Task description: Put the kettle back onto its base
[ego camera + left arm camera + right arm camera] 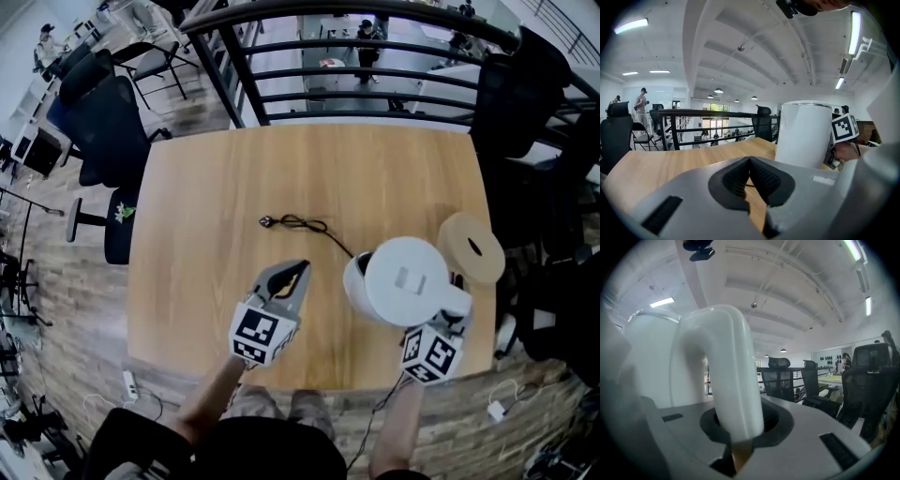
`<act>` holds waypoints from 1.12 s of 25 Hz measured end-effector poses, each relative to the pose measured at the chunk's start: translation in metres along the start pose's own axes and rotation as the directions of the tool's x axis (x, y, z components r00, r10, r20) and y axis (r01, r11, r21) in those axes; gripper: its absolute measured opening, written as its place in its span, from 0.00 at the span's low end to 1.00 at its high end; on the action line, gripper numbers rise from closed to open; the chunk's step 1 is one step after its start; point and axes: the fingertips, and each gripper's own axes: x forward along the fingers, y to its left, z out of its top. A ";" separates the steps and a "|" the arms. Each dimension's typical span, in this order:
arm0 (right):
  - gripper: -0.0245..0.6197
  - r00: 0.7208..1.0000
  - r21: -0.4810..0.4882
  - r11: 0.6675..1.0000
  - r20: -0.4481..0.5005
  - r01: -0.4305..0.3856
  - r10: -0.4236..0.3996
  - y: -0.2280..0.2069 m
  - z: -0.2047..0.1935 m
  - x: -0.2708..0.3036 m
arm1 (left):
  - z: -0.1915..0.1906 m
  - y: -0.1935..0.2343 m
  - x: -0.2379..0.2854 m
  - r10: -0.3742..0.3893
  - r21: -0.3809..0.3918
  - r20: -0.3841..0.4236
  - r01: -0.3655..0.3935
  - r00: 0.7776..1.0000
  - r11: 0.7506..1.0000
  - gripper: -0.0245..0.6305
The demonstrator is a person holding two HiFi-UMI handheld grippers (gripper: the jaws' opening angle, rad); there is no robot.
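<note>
White kettle (405, 281) handle (726, 371) is sitting clamped in my right gripper (738, 427) (the grip is showing plainly only in its own view); my left gripper (749, 161) is pointing forward, jaws closed together, empty.

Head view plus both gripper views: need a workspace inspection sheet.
Surface: wooden table, no spills seen.
Job's things: white kettle near the front right corner; base not visible, possibly hidden beneath it.
Clutter: round tan disc with a slot, at the table's right edge.
Grippers: left tool shut, empty; right tool shut on kettle handle.
Cables: black cord with plug runs to the kettle and disappears under it.
Surroundings: black railing, office chairs, people beyond.
</note>
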 end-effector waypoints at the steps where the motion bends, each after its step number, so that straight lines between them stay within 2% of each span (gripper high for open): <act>1: 0.11 1.000 0.000 1.000 0.002 -0.005 0.005 0.001 -0.002 0.003 | -0.002 0.000 0.002 0.002 -0.001 -0.002 -0.002 1.000 1.000 0.04; 13: 0.12 0.999 -0.005 0.999 -0.003 -0.048 0.048 0.017 -0.028 0.031 | -0.029 0.012 0.016 0.025 -0.030 -0.048 -0.026 0.999 0.999 0.04; 28: 0.12 0.999 -0.013 0.999 0.001 -0.045 0.045 0.021 -0.048 0.043 | -0.046 0.014 0.024 0.013 -0.035 -0.071 -0.016 0.997 0.999 0.04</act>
